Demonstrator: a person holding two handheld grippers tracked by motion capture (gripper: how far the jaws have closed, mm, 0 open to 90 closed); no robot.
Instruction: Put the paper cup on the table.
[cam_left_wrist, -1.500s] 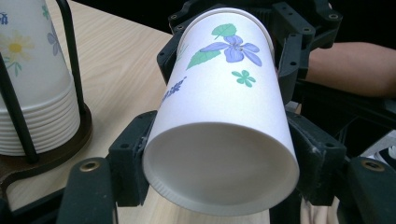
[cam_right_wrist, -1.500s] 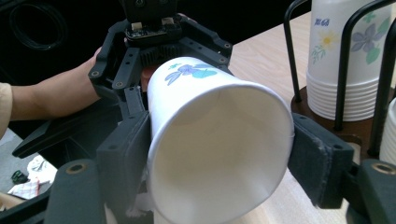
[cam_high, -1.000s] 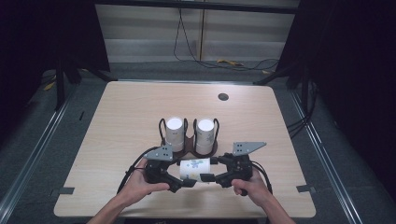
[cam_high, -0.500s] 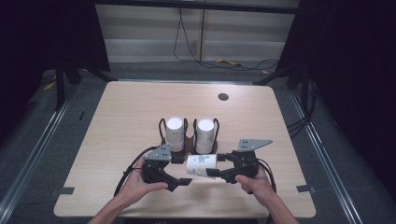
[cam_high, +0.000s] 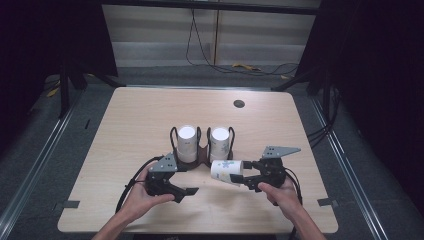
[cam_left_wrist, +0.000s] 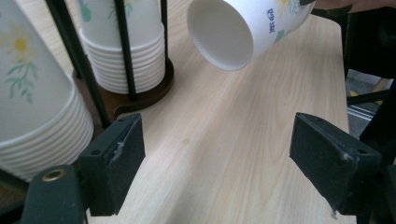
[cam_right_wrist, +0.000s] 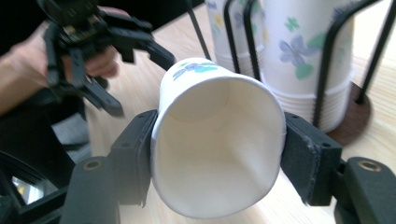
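Paper cup (cam_high: 227, 172) lies on its side above the table (cam_high: 130, 125) in the high view, clamped by the right gripper (cam_high: 250, 183); a second ago both grippers held it, now it is tilted and further right. Left gripper (cam_left_wrist: 217, 158) view: its jaws have just been opening, nothing between them. Right gripper view: jaws have just closed on the rim (cam_right_wrist: 217, 140), already oval. The cup seems light and easily crushed, so grip gently near the rim.

Cup rack (cam_high: 202, 156) on wooden table (cam_high: 130, 125)
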